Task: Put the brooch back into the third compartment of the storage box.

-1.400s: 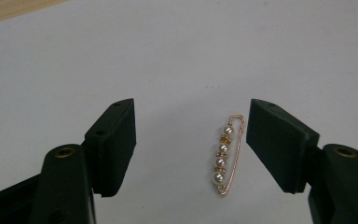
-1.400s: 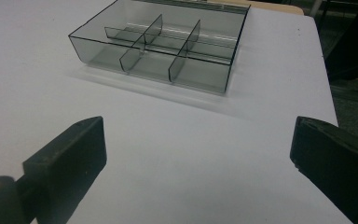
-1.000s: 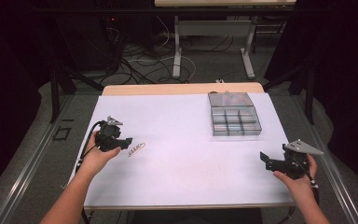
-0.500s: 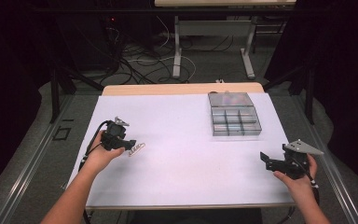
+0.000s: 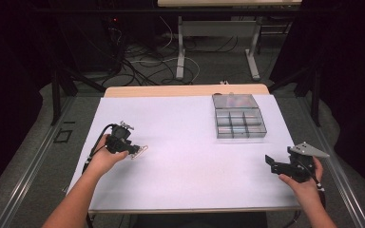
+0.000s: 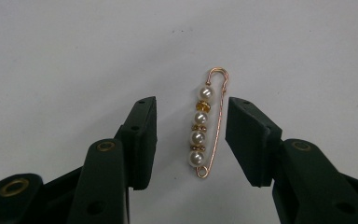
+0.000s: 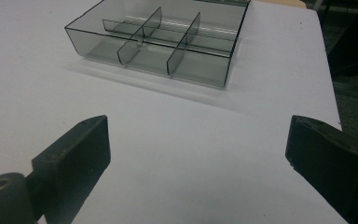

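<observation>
One gold-coloured metal safety-pin brooch (image 6: pixel 206 122) lies flat on the white tabletop (image 5: pixel 185 175). Its frame is a thin wire loop with a rounded hook clasp at the far end and a small coiled eye at the near end. Four white pearl beads are threaded along one side of the wire in a single row. Small gold spacer beads sit between the pearls; three spacer positions can be counted. The bare pin wire runs parallel to the bead row, just beside it.

In the high view the brooch (image 5: pixel 140 151) lies well to the left of the one clear grey plastic compartment box (image 5: pixel 238 121), and nearer the person than that box. The box is divided into six compartments, arranged as two rows of three, with a clear lid section behind them.

The left claw (image 6: pixel 191 137) straddles the brooch, one black pad on each side. Its jaws have just been closing and now stand at a narrow gap. Neither pad touches the brooch; a strip of tabletop shows on both sides of it.

The right claw (image 7: pixel 198 154) rests low over the tabletop, nearer the person than the compartment box and slightly to its right. Its jaws stand wide apart with nothing between them.

Two claws are present, one in each hand.
</observation>
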